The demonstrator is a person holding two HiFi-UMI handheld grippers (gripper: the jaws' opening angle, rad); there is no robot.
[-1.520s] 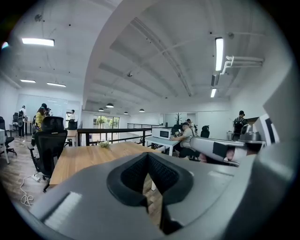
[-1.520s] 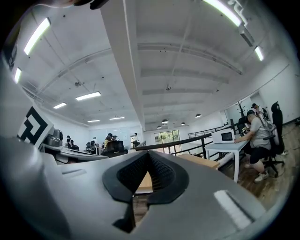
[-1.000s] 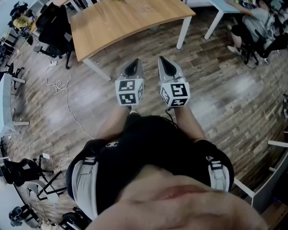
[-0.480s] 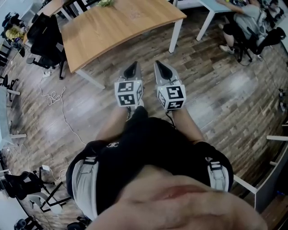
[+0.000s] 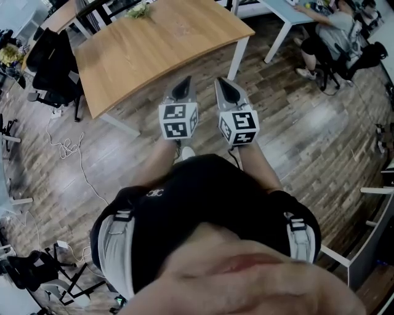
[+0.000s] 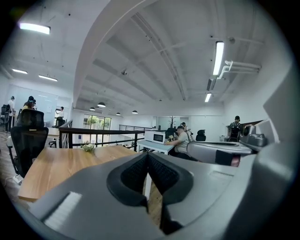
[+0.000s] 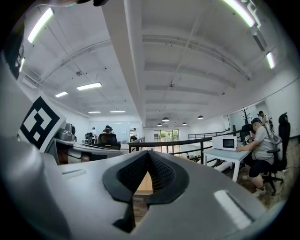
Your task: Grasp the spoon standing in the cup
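No cup or spoon shows in any view. My left gripper (image 5: 184,83) and right gripper (image 5: 223,84) are held side by side in front of the person's body, above the wooden floor. Both point toward the near edge of a long wooden table (image 5: 154,49). The jaws of the left gripper (image 6: 147,157) meet at the tip with nothing between them. The right gripper (image 7: 149,154) is shut and empty too. A small potted plant (image 5: 140,9) stands at the table's far end, and the same plant (image 6: 87,146) appears in the left gripper view.
A black office chair (image 5: 55,61) stands left of the table. A seated person (image 5: 335,27) works at a white desk (image 5: 289,9) to the right, where a microwave (image 6: 154,136) stands. Loose cables (image 5: 68,147) lie on the floor at the left. A black railing (image 7: 187,140) runs behind the table.
The head view has shifted, so more of the wooden table shows and it sits further left. Both grippers stay side by side and shut.
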